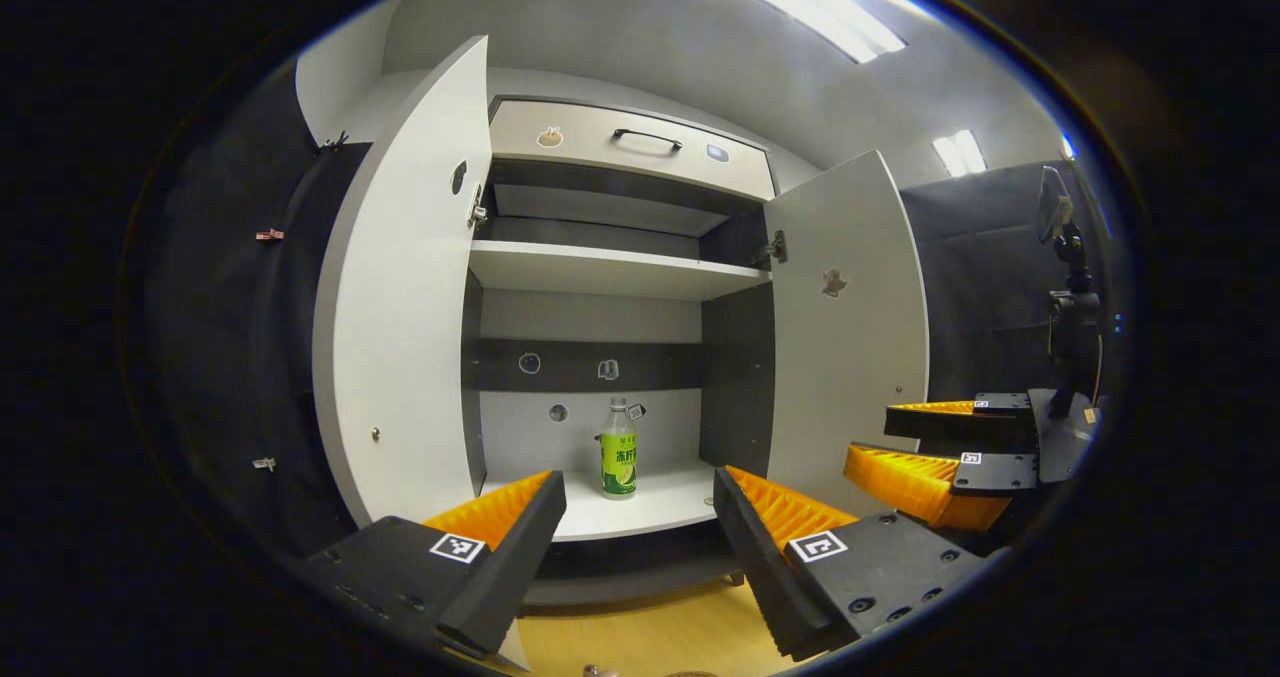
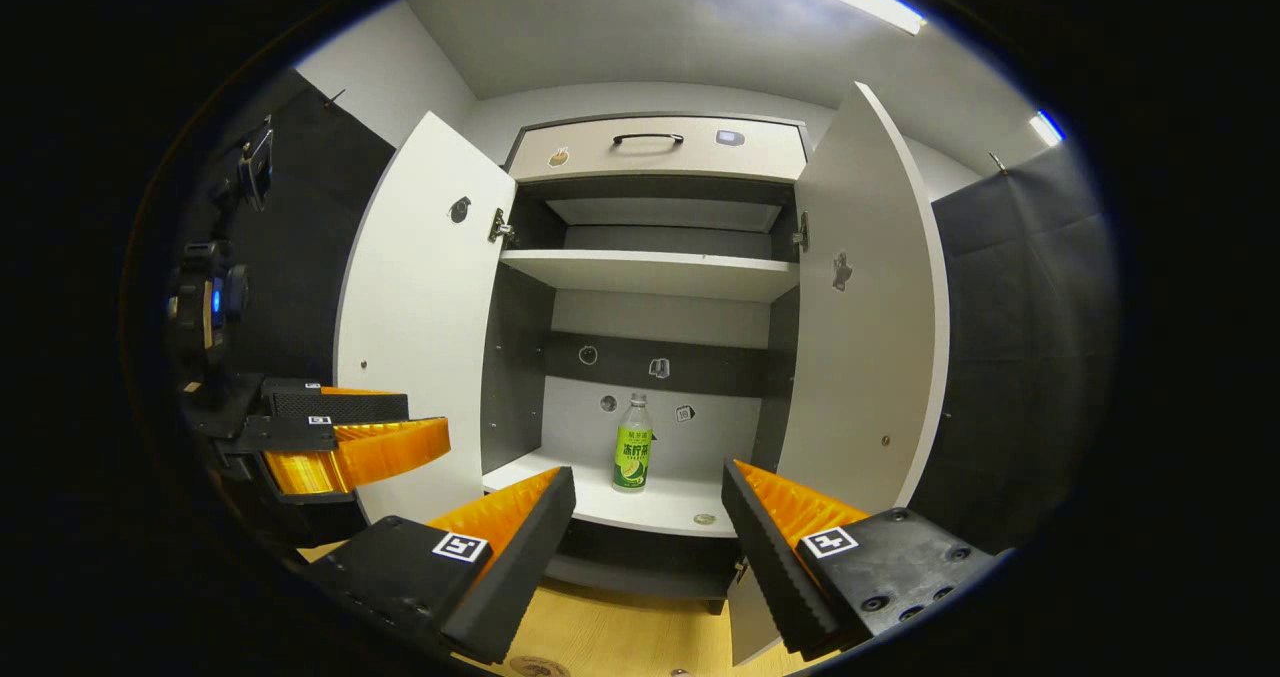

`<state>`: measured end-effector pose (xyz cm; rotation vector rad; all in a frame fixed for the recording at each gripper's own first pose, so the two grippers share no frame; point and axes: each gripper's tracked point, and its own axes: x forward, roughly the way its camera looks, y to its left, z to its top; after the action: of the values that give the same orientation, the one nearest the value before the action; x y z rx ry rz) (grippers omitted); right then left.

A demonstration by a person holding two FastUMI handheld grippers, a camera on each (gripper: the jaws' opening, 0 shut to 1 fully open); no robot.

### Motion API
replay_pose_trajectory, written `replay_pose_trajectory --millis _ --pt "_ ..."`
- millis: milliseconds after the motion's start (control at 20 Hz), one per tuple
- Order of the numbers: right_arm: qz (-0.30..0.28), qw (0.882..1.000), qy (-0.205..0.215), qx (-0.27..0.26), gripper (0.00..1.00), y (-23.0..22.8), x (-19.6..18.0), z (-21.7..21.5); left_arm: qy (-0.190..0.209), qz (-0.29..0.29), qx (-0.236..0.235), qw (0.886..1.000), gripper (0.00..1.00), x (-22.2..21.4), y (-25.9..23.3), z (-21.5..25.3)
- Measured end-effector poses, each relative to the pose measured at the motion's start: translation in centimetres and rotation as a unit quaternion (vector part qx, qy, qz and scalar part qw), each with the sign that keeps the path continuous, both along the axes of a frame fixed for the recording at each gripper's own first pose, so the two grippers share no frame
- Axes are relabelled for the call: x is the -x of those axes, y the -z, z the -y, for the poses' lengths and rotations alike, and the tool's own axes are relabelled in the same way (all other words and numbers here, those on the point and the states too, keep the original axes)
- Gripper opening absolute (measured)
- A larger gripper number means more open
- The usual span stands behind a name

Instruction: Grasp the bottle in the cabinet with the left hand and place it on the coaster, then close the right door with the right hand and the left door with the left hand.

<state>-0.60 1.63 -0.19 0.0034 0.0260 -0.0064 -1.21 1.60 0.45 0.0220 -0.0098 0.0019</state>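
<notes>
Left gripper view looks straight into the open cabinet (image 1: 620,267), and the bottle (image 1: 619,452) is the landmark for everything else. It stands upright on the cabinet's bottom shelf (image 1: 640,512), long axis vertical, cap up, well back from the shelf's front edge and near the rear wall. From the left claw (image 1: 640,517) the bottle lies dead ahead and slightly left of the midline between the two fingers, still apart from them, with the shelf's front lip in between. The left claw is spread wide and holds nothing.

To the bottle's left the left door (image 1: 400,297) is swung out; to its right the right door (image 1: 850,327) is likewise swung open. Farther right of the bottle, past the right door, the right claw (image 1: 930,447) shows from the side, its fingers parted and empty.

In the right gripper view the bottle (image 2: 632,444) again stands upright on the bottom shelf, ahead of the right claw (image 2: 650,522), whose fingers are wide apart with nothing between them. The left claw (image 2: 350,437) shows off to the bottle's left, beyond the left door (image 2: 420,327).

Both claws look about equally far from the bottle, but the left one is lined up with it and is the one the task names. The reach should go straight forward, the fingers passing either side of the upright body. The coaster I cannot make out for sure.
</notes>
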Motion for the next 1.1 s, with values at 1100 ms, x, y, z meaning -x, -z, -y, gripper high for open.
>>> replay_pose_trajectory --millis 1100 --pt "-0.006 0.999 -0.052 0.002 0.98 5.2 -8.7 1.8 0.012 -0.008 -0.017 1.000 0.95 -18.7 5.0 -1.1"
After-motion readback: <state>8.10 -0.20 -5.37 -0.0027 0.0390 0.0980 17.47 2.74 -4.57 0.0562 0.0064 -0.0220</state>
